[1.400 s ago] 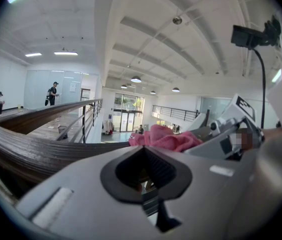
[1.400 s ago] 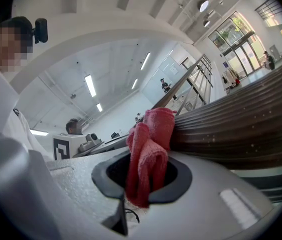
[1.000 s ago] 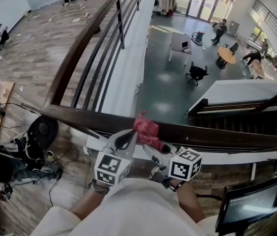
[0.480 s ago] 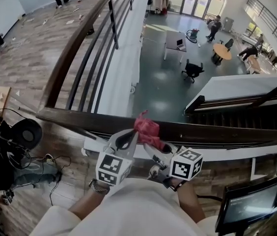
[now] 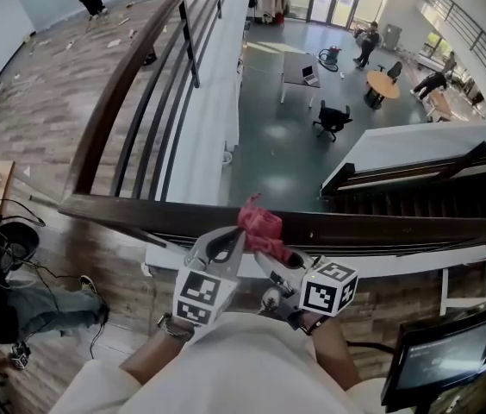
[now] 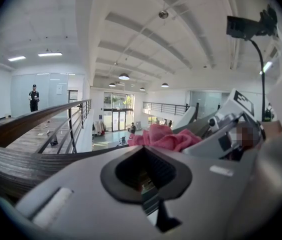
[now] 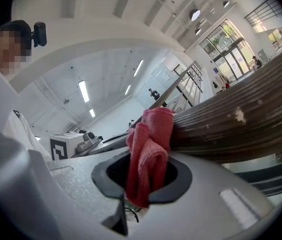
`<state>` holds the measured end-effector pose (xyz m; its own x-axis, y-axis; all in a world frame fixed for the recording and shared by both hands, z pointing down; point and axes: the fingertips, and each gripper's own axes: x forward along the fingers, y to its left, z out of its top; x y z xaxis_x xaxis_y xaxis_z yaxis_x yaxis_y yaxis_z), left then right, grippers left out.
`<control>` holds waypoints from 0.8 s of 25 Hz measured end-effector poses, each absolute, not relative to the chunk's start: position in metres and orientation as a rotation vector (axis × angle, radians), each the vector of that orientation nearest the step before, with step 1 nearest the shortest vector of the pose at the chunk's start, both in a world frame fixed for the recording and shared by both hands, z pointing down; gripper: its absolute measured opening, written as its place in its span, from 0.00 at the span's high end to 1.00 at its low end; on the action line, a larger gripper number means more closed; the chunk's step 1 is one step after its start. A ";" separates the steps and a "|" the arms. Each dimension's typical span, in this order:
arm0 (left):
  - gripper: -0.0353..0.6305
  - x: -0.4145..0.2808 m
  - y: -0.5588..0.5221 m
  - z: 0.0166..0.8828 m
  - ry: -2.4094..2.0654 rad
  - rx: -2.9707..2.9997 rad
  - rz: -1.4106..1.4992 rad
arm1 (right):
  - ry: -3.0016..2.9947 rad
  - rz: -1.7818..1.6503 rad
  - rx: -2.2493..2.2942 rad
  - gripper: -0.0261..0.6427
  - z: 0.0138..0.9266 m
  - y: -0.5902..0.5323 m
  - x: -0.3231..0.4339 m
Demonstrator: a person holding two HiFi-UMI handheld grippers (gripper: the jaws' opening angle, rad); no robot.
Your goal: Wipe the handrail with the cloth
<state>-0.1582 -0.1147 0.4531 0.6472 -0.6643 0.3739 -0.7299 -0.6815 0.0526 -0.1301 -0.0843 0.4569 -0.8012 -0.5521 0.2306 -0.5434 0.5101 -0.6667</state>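
A dark wooden handrail [image 5: 415,231] crosses the head view from left to right. A bunched red cloth [image 5: 258,222] lies on its top near the middle. My right gripper [image 5: 269,255] is shut on the cloth's near end, just on my side of the rail. In the right gripper view the cloth [image 7: 148,149] hangs through the closed jaws of the right gripper [image 7: 146,176] and presses against the rail [image 7: 241,119]. My left gripper [image 5: 229,241] sits right beside the cloth, jaws shut with nothing in them. The left gripper view shows the cloth [image 6: 163,136] just beyond the left gripper [image 6: 146,151] and the rail [image 6: 11,154] at left.
A second handrail [image 5: 131,76] with dark bars runs away at the left. Beyond the rail is a drop to a lower floor with tables [image 5: 299,67] and chairs. A monitor [image 5: 445,360] stands at lower right. Cables [image 5: 45,274] lie on the wooden floor at left.
Both grippers and the cloth keep the same spot on the rail. The head view has swung slightly, so the floor and cables at left have slid toward the left edge.
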 end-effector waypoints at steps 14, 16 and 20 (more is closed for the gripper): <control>0.94 -0.153 -0.115 0.438 -1.149 2.680 0.446 | 2.709 -1.197 -0.992 0.87 0.458 -0.084 -0.128; 0.94 -0.149 -0.115 0.437 -1.132 2.688 0.450 | 2.705 -1.197 -0.998 0.87 0.458 -0.084 -0.126; 0.94 -0.146 -0.116 0.442 -1.110 2.683 0.468 | 2.706 -1.201 -1.001 0.87 0.459 -0.085 -0.124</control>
<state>-0.1457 -0.1160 0.4417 0.6680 -0.6498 0.3626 -0.7132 -0.6981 0.0628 -0.1239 -0.0851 0.4589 -0.7946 -0.5609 0.2324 -0.5486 0.4993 -0.6706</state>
